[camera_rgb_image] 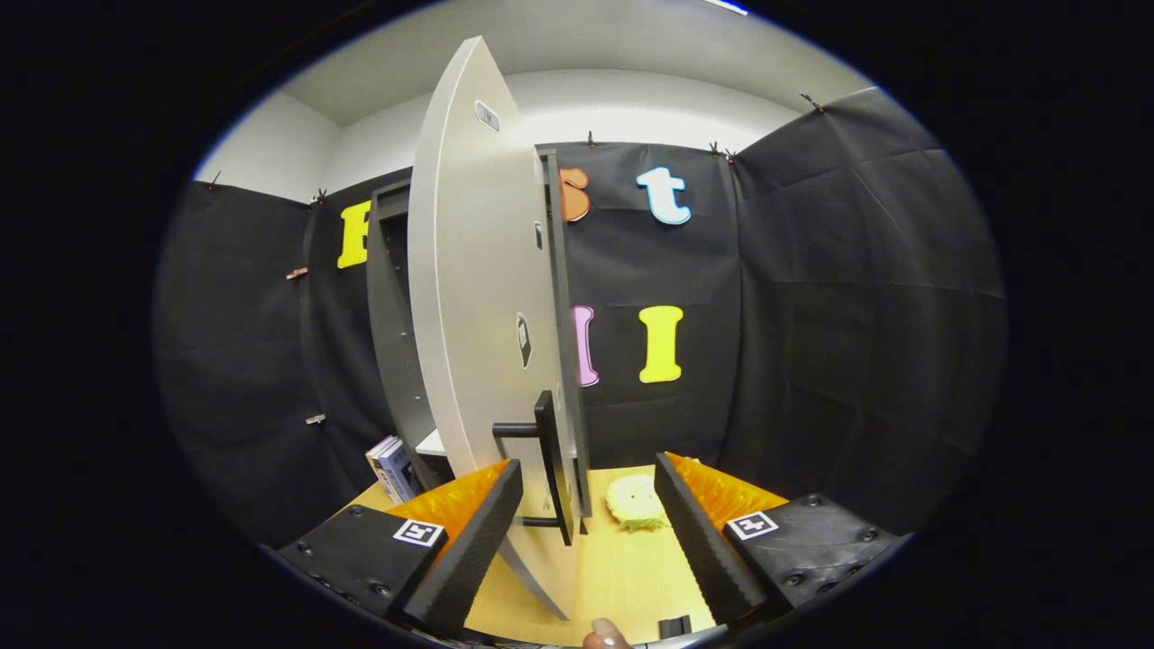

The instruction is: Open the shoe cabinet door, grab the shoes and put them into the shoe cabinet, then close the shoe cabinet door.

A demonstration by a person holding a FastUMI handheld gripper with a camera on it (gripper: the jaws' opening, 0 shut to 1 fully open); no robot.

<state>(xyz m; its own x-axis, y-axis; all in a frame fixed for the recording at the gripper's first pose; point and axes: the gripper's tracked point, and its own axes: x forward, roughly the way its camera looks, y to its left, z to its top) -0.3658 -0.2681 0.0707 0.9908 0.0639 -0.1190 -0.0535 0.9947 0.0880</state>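
shoe cabinet door [478, 297]: pale grey panel, swung open, seen nearly edge-on at frame centre-left, dark bar handle [547, 464] low on its edge. dark shoe cabinet [392, 324] behind it, upright at left. fuzzy yellow-green slipper [636, 503], lower centre, flat on wood.

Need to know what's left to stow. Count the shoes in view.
1: a shoe on the table, beyond the open gripper, right of the cabinet door. The door may hide others.

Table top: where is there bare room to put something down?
Bare wooden table lies between the open gripper fingers, bordered by the cabinet door and the yellow fuzzy thing. It is crowded by the door handle and the books.
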